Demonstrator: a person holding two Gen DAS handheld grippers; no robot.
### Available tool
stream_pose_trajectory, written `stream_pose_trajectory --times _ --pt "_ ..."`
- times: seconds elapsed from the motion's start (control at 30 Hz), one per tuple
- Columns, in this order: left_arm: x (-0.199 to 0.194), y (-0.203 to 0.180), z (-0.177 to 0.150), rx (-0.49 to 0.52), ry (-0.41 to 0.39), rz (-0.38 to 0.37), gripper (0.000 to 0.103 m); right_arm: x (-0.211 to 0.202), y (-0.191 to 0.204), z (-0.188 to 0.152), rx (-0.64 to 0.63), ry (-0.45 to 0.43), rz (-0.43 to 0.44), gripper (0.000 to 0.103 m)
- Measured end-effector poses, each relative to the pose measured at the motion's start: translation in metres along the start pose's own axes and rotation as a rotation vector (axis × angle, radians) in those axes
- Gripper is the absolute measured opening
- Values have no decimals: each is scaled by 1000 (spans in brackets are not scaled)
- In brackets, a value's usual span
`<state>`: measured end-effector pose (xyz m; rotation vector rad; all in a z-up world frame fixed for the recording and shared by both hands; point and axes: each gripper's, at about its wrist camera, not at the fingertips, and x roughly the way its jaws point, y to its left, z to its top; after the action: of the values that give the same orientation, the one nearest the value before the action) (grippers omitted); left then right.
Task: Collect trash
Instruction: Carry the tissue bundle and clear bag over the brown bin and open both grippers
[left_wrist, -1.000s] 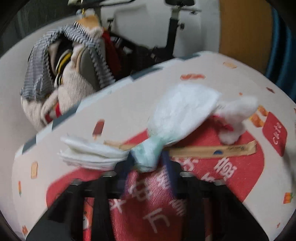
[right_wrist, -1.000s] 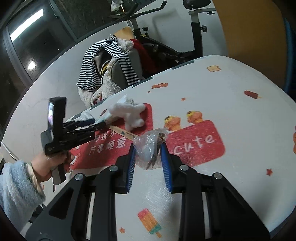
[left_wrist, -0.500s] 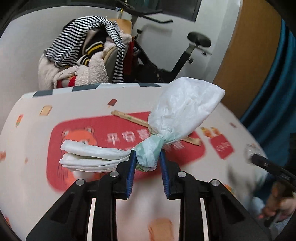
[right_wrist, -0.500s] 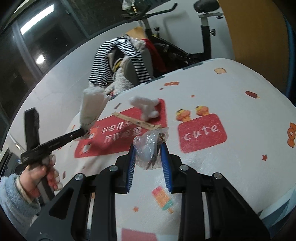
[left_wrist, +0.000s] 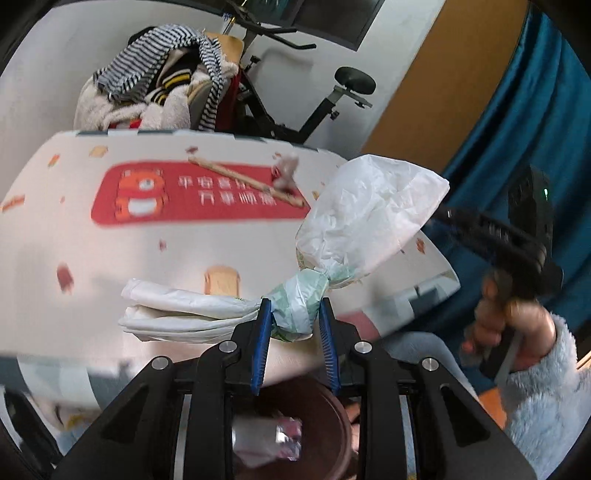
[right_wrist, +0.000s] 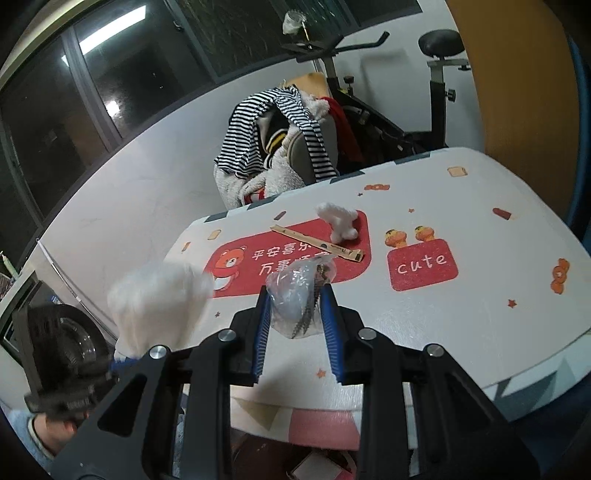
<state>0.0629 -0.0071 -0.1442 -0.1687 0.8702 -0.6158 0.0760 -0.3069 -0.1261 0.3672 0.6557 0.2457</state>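
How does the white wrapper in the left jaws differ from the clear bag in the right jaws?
The white wrapper is opaque and fans out wide on both sides of the left gripper; the clear bag is see-through, showing dark scraps inside, and stays bunched within the right gripper. Both are crumpled trash, pinched at a gathered part and held off the table.

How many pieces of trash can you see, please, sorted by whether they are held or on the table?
Held in tongs: 2, white wrapper and clear bag
On table: 2, tissue wad and chopstick sleeve
Total: 4

bin (left_wrist: 325, 417) under tongs half hidden, contents blurred
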Motion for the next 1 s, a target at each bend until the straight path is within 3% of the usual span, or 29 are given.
stream_pose_trajectory --times 0.1,0.27,0.5,0.53,0.57,0.6,0.7,0.9,1.0 --pt "-7 -5 -22 -43 17 -33 25 -9 3 -4 2 -1 3 30" --pt "-6 -20 -56 -26 81 -53 25 -26 10 -9 -7 4 12 30" --pt "10 -17 -77 -62 138 -74 28 -35 17 -16 -20 11 23 30" --pt "14 -18 -81 -47 146 -57 37 -36 17 -18 -20 13 24 30" --pt "17 -17 -84 -36 149 -24 57 -36 18 -19 -20 16 25 30" --pt "19 -15 -85 -39 144 -3 63 -36 18 -22 -21 26 27 30" --pt "13 -4 -89 -107 97 8 69 -32 17 -31 -20 59 28 30" --pt "-36 16 -89 -213 -163 232 82 -15 21 -57 -20 174 36 30" --pt "-43 21 -88 -263 -207 295 83 0 29 -76 -32 255 53 30"
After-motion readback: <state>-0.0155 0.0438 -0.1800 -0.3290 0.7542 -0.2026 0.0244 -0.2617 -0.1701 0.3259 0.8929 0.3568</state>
